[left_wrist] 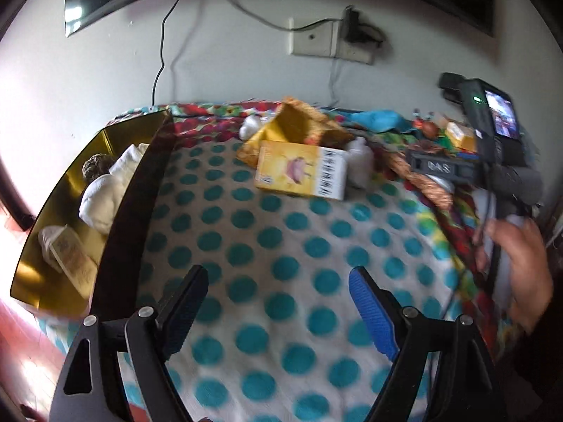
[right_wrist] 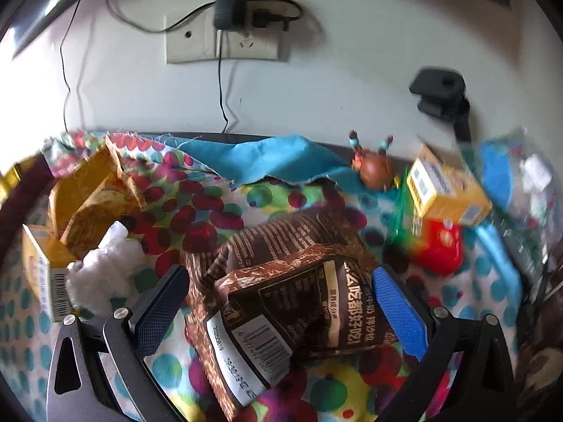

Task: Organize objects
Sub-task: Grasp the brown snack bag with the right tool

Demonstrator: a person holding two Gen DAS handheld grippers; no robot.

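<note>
My left gripper (left_wrist: 278,270) is open with nothing between its fingers, above a white blanket with teal dots (left_wrist: 267,246). A yellow carton (left_wrist: 299,170) lies ahead of it, with an open gold box (left_wrist: 295,123) and a white plush (left_wrist: 360,165) beside it. At the left stands a gold-lined box (left_wrist: 70,190) that holds a white plush, a brown ball and a small carton. My right gripper (right_wrist: 278,271) is open. A brown snack bag (right_wrist: 292,302) lies on the cloth between its fingers. In the left wrist view the right gripper (left_wrist: 443,168) is at the right, held by a hand (left_wrist: 520,263).
A crab toy (right_wrist: 374,168), a yellow carton (right_wrist: 447,190), a red toy (right_wrist: 440,249) and a clear plastic bag (right_wrist: 524,193) lie at the right. A teal cloth (right_wrist: 267,161) sits by the wall, with a socket and cables above. A phone (left_wrist: 501,116) rides on the right gripper.
</note>
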